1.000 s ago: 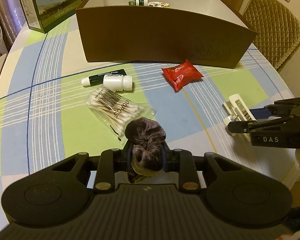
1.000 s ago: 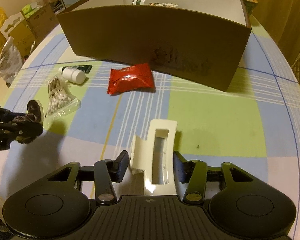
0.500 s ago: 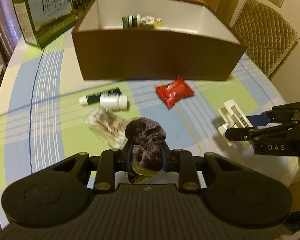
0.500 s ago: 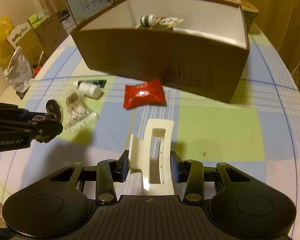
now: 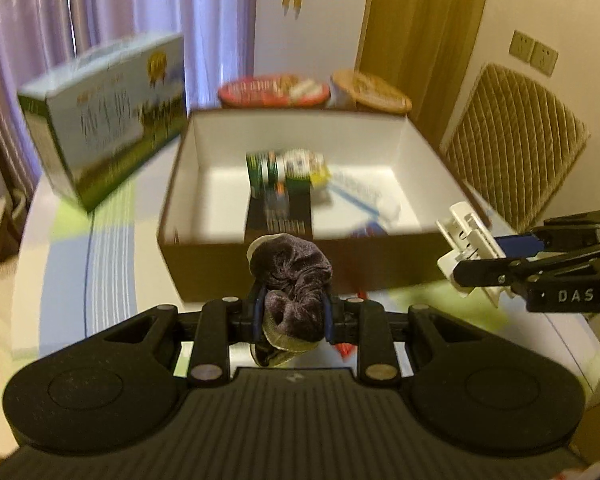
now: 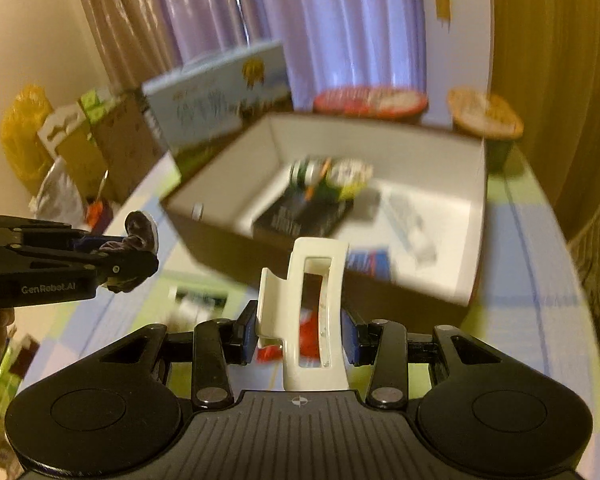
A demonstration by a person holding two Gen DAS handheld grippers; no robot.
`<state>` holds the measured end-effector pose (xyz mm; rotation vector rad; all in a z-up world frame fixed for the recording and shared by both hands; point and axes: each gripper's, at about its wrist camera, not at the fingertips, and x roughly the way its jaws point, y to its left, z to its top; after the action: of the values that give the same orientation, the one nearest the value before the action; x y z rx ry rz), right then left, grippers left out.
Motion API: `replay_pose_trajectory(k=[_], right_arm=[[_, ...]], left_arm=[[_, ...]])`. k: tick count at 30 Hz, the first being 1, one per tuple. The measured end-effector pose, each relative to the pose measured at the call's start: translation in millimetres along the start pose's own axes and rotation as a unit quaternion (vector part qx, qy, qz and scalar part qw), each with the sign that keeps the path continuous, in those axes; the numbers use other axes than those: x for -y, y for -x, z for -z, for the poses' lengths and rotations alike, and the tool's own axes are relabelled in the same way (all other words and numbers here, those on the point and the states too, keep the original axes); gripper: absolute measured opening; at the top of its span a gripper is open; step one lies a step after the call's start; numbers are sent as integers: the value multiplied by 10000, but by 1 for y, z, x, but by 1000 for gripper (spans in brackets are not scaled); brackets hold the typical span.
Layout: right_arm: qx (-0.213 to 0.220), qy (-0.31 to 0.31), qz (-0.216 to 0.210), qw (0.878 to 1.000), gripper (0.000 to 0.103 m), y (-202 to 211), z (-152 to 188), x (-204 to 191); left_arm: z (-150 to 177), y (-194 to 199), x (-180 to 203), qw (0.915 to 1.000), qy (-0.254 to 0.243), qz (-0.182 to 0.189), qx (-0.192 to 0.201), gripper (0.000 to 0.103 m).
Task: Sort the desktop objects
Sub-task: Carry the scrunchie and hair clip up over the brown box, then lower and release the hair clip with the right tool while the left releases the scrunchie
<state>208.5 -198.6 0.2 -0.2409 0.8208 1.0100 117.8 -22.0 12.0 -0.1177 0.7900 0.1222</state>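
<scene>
Item 1: left gripper [image 5: 291, 316], black, lettered "GenRobot.AI" on its side as read in the right wrist view. Jaws narrow, clamped on a scrunchie [image 5: 294, 280]: dark purple-brown velvet, crumpled in folds, with a pale olive patch at its lower edge. It bulges up past the jaw tips and hangs a little below them.

Item 2: right gripper [image 6: 299, 334], black, lettered "DAS" on its side as read in the left wrist view. Jaws partly closed, blue pads pressing both sides of a hair clip [image 6: 314, 308]: cream-white plastic, long, with a rectangular slot down the middle and a side lug. It stands upright between the jaws and reaches well beyond their tips.

Item 3: box [image 5: 380, 266], brown outside, white inside, open top, straight ahead of both sets of jaws. Contents blurred: a green bottle, a black flat packet, white and blue pieces.

Item 4: milk carton [image 5: 100, 128], green and white, Chinese characters blurred, beyond and left of the jaws.

Item 5: counter [image 5: 72, 264] with checked cloth in blue, green and white, beneath both jaws.
</scene>
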Motion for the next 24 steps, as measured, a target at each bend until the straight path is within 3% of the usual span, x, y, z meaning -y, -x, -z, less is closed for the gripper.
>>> replay_pose_trajectory(k=[7,12,24], right_arm=[[271,27,257,9993,38,-16,-49,23],[183,26,438,9989,38,-39,-68,39],[-362,111,367,9986,38,-90,-76,69]], left_arm=[[-54,-32,-12,10000,-58,-29,64,23],[-77,-72,-22,9994,-168,-209,-236,23],[-72,-145,-39,9918,-423,-361,-1153,23]])
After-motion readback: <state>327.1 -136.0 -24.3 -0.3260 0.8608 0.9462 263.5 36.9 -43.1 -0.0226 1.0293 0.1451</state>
